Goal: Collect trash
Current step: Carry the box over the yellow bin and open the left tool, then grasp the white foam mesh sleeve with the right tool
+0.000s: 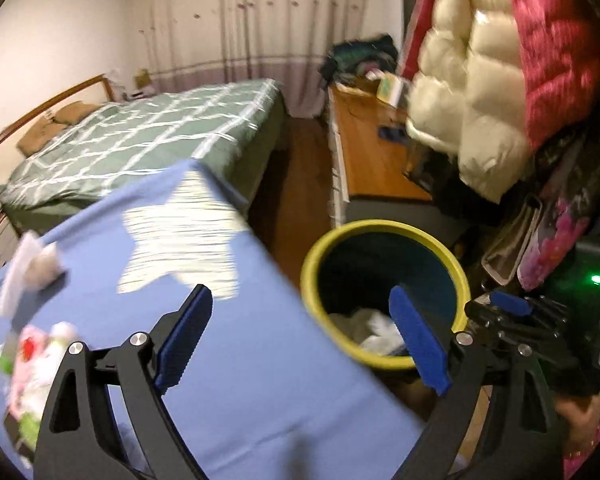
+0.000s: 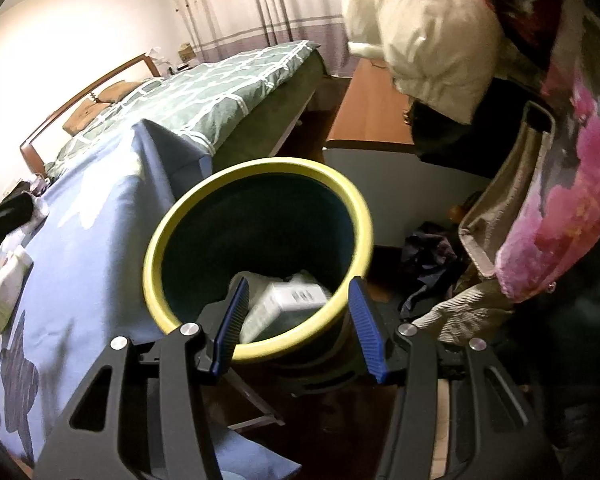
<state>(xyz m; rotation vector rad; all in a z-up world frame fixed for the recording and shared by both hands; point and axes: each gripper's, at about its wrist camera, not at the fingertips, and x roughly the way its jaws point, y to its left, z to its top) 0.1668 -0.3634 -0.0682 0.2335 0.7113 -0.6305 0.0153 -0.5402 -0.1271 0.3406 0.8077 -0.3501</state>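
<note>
Your left tongs (image 1: 300, 344) are spread and empty beside the bin (image 1: 384, 236), and your right tongs (image 2: 296, 320) pinch the bin's rim, steadying it. This looks like the gap between drops: wrappers (image 1: 36, 344) remain on the bench (image 1: 260, 360), so swing left for the next.

Left wrist view motion-blurred: trash on the tabletop (image 1: 260, 380) at the left edge (image 1: 32, 356) is smeared and cropped, unidentifiable. Bin (image 2: 256, 256) contents half hidden behind its rim; near wall blocked by the right gripper (image 2: 296, 328).
</note>
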